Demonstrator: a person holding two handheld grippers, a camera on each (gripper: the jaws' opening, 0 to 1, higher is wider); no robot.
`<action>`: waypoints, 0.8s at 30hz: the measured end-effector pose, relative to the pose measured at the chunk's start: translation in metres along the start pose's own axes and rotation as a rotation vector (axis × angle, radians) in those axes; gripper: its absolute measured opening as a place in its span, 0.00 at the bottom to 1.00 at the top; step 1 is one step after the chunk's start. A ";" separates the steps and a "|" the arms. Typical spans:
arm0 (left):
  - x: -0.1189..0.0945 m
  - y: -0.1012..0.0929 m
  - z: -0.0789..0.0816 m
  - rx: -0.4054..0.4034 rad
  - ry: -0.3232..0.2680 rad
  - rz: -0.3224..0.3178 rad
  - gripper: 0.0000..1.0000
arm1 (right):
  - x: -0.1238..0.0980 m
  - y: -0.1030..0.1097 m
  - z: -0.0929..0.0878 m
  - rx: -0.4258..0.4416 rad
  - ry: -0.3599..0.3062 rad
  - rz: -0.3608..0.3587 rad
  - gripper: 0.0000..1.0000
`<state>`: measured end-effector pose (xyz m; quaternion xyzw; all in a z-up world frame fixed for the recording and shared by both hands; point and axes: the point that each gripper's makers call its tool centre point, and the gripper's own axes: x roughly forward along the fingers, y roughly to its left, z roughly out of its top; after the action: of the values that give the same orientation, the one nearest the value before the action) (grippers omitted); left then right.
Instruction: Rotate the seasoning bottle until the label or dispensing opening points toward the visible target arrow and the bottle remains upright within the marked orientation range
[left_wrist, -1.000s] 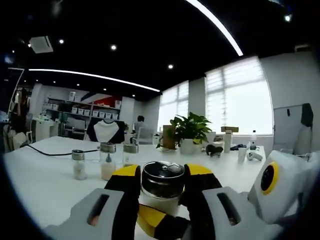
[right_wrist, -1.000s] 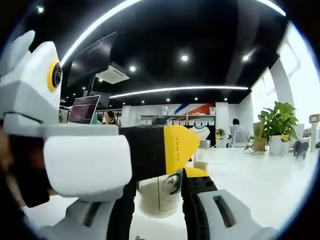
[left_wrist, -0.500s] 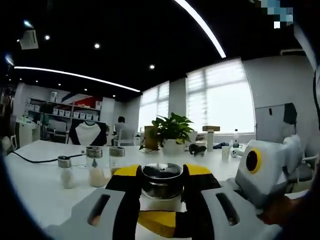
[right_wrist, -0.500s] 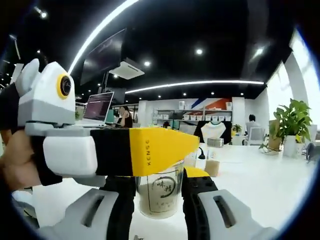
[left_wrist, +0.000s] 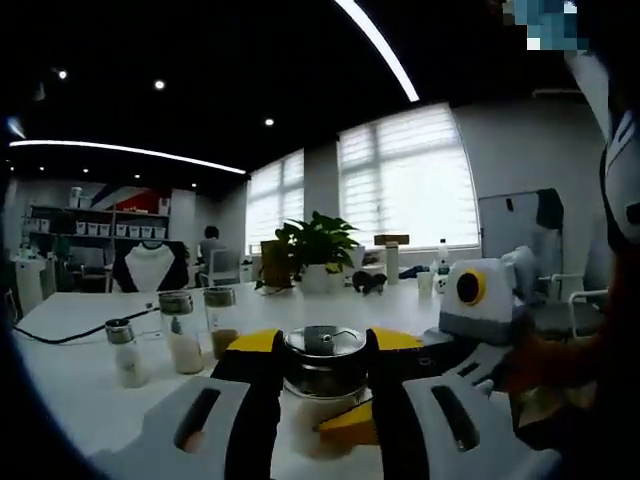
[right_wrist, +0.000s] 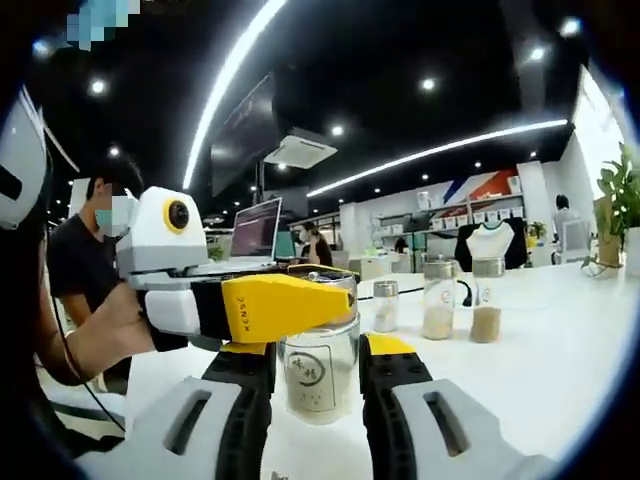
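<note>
The seasoning bottle (left_wrist: 322, 352) is clear glass with a shiny metal lid and pale powder inside, and it stands upright on the white table (left_wrist: 80, 385). My left gripper (left_wrist: 322, 345) is shut on it at lid height, yellow-and-black jaws on either side. My right gripper (right_wrist: 318, 352) grips the glass body lower down, and the round printed label (right_wrist: 312, 372) faces its camera. In the right gripper view the left gripper (right_wrist: 330, 300) reaches in from the left, its yellow jaw across the bottle's top. In the left gripper view the right gripper (left_wrist: 350, 420) comes in from the right.
Three small seasoning jars (left_wrist: 185, 330) stand in a row on the table behind the bottle, seen as jars (right_wrist: 437, 298) in the right gripper view. A black cable (left_wrist: 60, 333) lies beyond them. A potted plant (left_wrist: 315, 250) and small items sit further back. A person (right_wrist: 85, 270) holds the grippers.
Both views have swung round the bottle. The other gripper has drawn back toward the edge in each view. The three jars have come into the right gripper view. The bottle stays upright and gripped.
</note>
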<state>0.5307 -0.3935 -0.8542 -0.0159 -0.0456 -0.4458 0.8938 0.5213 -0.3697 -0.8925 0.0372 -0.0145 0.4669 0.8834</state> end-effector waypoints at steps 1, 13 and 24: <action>-0.002 0.001 -0.001 0.000 0.003 -0.004 0.34 | 0.000 0.000 -0.001 -0.012 0.006 0.002 0.30; -0.023 0.008 0.007 0.008 -0.043 -0.069 0.34 | -0.010 0.009 0.002 -0.024 0.008 0.115 0.27; -0.035 0.006 -0.005 0.013 0.017 -0.162 0.34 | -0.017 0.010 0.002 -0.041 0.015 0.164 0.29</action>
<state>0.5153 -0.3626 -0.8627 -0.0026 -0.0422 -0.5164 0.8553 0.5035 -0.3787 -0.8908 0.0142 -0.0206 0.5375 0.8429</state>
